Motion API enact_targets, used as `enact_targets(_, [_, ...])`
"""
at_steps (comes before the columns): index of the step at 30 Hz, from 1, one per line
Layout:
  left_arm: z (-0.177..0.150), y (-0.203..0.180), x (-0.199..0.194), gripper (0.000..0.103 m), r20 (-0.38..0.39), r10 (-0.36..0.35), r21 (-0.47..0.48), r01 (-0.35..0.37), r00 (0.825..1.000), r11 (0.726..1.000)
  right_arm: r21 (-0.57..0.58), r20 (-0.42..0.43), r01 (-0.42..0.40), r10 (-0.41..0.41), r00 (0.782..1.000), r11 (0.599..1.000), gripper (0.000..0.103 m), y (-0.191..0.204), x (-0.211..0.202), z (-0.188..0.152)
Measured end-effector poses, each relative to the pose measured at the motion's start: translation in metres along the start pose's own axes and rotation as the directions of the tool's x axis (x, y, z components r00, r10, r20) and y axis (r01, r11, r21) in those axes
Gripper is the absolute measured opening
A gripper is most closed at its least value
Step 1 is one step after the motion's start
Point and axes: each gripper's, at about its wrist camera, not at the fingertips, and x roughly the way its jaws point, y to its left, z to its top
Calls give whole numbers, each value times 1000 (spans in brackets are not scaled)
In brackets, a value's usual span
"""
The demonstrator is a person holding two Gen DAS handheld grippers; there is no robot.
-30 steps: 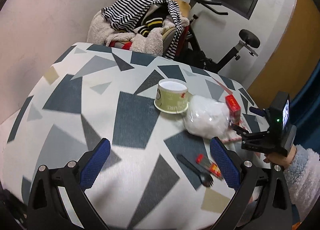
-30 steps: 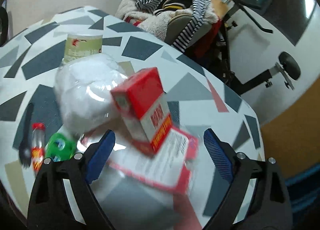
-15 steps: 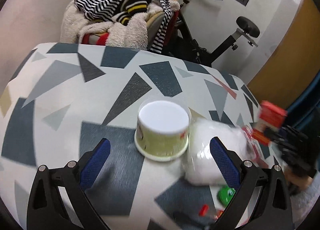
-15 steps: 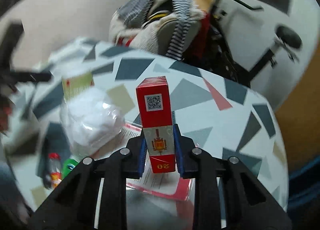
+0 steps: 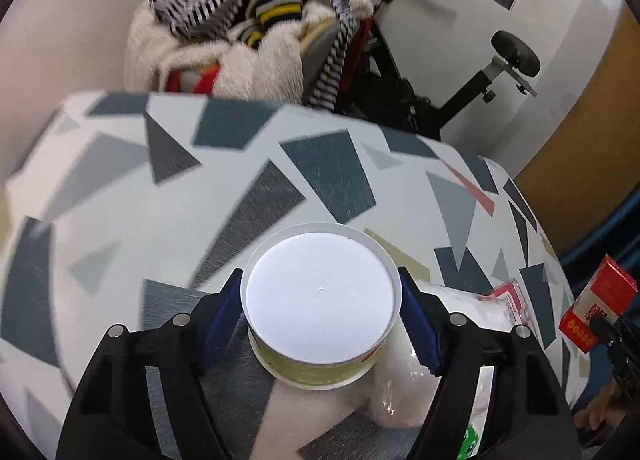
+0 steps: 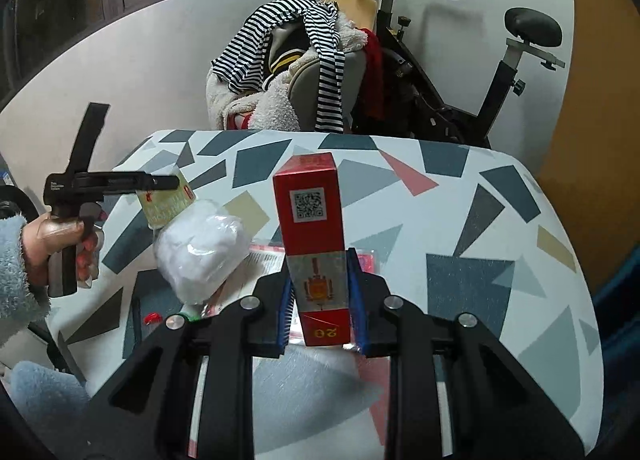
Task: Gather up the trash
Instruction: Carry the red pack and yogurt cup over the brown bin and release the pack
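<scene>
An upturned paper cup (image 5: 320, 308) with a white base and green sides stands on the patterned table (image 5: 120, 219). My left gripper (image 5: 320, 276) straddles it, jaws closing, blue pads (image 5: 224, 312) against its sides. Beside the cup lies a clear bag of white stuff (image 5: 472, 312), also visible in the right wrist view (image 6: 200, 248). My right gripper (image 6: 320, 280) is shut on a tall red box (image 6: 316, 227) and holds it upright above the table. The red box (image 5: 600, 308) appears at the right edge of the left wrist view.
A flat red and white packet (image 6: 264, 260) lies under the bag. A small red-capped bottle (image 6: 152, 318) and a green cap (image 5: 472, 444) sit near the front edge. Behind the table stand a chair piled with clothes (image 6: 288, 71) and an exercise bike (image 6: 500, 71).
My left gripper moved forward to the cup and narrowed around it. My right gripper closed on the red box, lifted it off the packet and rolled it upright.
</scene>
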Motion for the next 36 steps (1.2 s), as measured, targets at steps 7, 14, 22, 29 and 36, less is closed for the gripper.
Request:
enact_targets(7, [-8, -19, -81, 72, 118, 23, 121, -37, 993, 992, 9, -4, -23, 23, 1000, 1000, 27, 16, -17, -16])
enact_targets(14, [-58, -46, -154, 72, 197, -1, 212, -42, 980, 976, 8, 6, -46, 46, 999, 999, 27, 34, -47, -33])
enact_targets(22, [-139, -72, -205, 72, 211, -55, 225, 7, 976, 974, -18, -6, -77, 77, 997, 997, 27, 59, -78, -66])
enact_targets(29, [-212, -82, -226, 72, 202, -84, 209, 41, 976, 977, -45, -15, -149, 149, 989, 988, 27, 84, -103, -117])
enact_targets(36, [-279, -87, -231, 72, 172, -81, 241, 38, 982, 970, -13, -85, -236, 234, 969, 972, 27, 111, -105, -182])
